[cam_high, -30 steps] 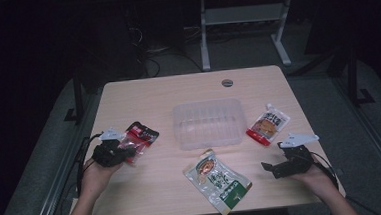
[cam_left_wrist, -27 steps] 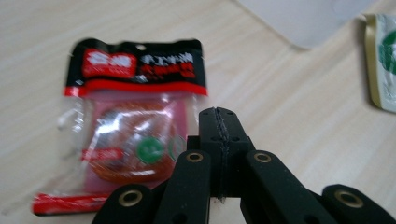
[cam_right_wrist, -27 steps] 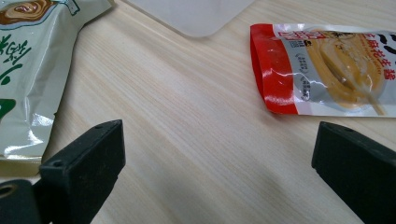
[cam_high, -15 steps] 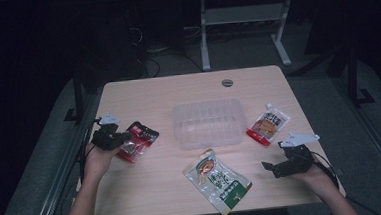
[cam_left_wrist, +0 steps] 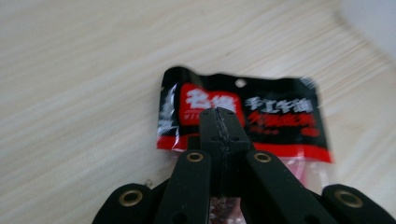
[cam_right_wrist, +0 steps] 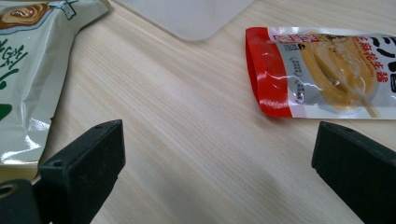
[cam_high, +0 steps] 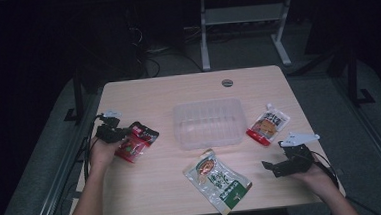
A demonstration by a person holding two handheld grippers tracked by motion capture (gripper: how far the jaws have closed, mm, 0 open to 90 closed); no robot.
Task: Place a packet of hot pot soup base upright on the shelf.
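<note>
Left gripper (cam_high: 111, 134) clamped on red-black packet (cam_high: 136, 140), left of frame. Right gripper (cam_high: 289, 162) wide apart, idle. Clear tray (cam_high: 208, 122) empty; all three packets unpacked.

Black-and-red snack packet (cam_high: 136, 141), clamped at its clear end, near the table's left edge.

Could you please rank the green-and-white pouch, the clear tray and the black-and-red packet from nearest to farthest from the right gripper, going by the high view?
From the right gripper:
1. Green-and-white pouch, just to its left near the front edge.
2. Clear tray, farther back at the table's middle.
3. Black-and-red packet, far across on the left side, at the left gripper.
</note>
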